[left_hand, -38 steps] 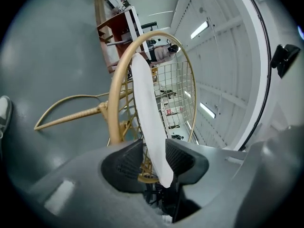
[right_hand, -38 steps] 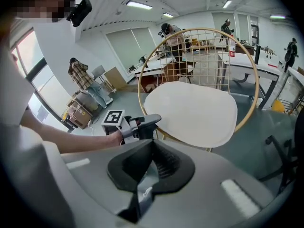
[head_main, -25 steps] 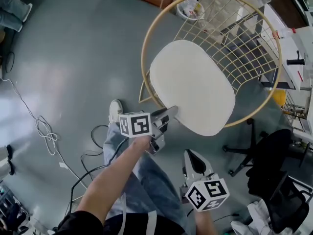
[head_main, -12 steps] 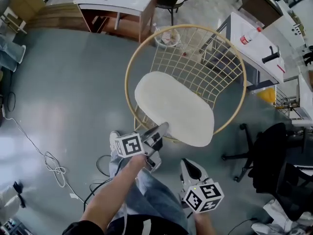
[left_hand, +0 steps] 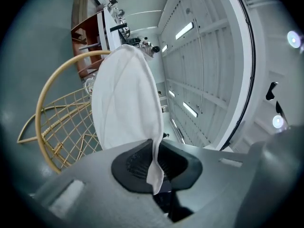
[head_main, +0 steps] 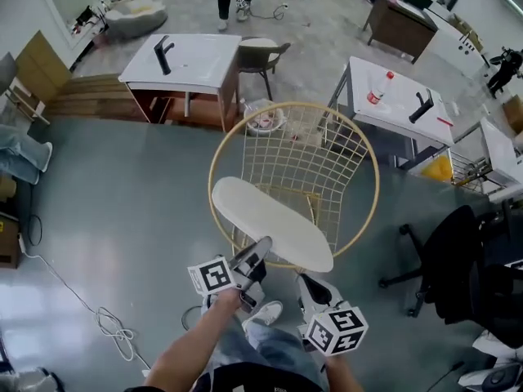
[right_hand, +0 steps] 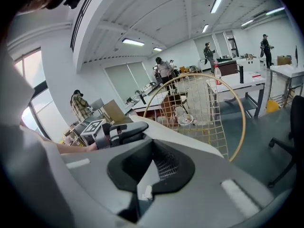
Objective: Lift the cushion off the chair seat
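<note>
Grey floor surrounds a round gold wire chair [head_main: 319, 158]; over its seat the thin white oval cushion [head_main: 270, 223], likely light and floppy, is pinched at its near edge by the left tongs [head_main: 263, 246]; right tongs [head_main: 309, 283] closed, empty.

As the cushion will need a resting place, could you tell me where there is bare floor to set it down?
The grey floor left of the chair, between it and the cable, looks bare enough for the cushion. Behind the chair stand a white table and a bin; the black office chair crowds the right.
</note>
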Motion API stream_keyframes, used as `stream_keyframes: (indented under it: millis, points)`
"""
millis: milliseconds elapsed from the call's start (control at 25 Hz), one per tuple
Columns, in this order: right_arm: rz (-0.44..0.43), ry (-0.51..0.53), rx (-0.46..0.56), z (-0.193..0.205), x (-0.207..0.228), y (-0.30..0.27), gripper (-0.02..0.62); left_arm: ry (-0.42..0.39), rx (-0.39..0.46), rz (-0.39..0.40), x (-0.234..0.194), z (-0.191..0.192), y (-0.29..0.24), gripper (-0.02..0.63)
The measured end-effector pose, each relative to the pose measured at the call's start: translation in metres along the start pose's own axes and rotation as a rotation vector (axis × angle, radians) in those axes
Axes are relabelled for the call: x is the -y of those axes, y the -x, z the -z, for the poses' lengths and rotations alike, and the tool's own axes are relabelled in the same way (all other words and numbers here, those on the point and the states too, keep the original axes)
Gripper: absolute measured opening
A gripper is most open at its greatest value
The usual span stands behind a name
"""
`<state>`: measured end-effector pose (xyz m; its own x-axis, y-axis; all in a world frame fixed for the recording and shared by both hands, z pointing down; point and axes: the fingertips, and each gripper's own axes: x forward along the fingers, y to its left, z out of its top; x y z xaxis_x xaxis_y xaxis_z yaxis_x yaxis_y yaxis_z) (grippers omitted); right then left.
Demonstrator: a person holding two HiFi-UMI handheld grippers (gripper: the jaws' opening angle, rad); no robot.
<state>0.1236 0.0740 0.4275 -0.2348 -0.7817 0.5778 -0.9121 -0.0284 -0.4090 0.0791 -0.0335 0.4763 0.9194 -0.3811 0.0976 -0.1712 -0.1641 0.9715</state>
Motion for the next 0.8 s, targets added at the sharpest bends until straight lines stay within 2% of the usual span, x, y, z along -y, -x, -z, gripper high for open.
stream_keyframes:
  millis: [120,280,440,520,560,640,680,760,800]
  points:
    - [-0.017,0.006,0.028,-0.016,-0.010,0.002,-0.002,-0.016,0.000,0.008,0.023,-0.003,0.007,0.028]
    - [-0.037,0.036,0.073,-0.038,-0.022,0.007,-0.002,-0.065,0.012,-0.071,0.039,-0.010,0.028,0.026]
    - [-0.051,0.067,0.120,-0.058,-0.032,0.013,-0.002,-0.003,0.064,-0.007,0.076,-0.012,0.035,0.026]
    - [-0.061,0.072,0.147,-0.070,-0.036,0.015,-0.002,-0.071,0.079,-0.031,0.085,-0.021,0.041,0.028]
    - [-0.066,0.071,0.160,-0.076,-0.038,0.016,-0.002,-0.080,0.095,-0.025,0.093,-0.026,0.043,0.026]
    - [-0.075,0.069,0.187,-0.088,-0.043,0.020,-0.002,-0.028,0.143,0.034,0.117,-0.031,0.042,0.026]
    - [-0.081,0.072,0.199,-0.093,-0.046,0.023,-0.002,-0.042,0.155,0.032,0.124,-0.034,0.044,0.028]
    - [-0.091,0.090,0.222,-0.104,-0.053,0.028,-0.002,-0.161,0.160,-0.039,0.128,-0.045,0.054,0.026]
    - [-0.096,0.102,0.232,-0.108,-0.056,0.031,-0.002,-0.194,0.168,-0.052,0.133,-0.049,0.057,0.028]
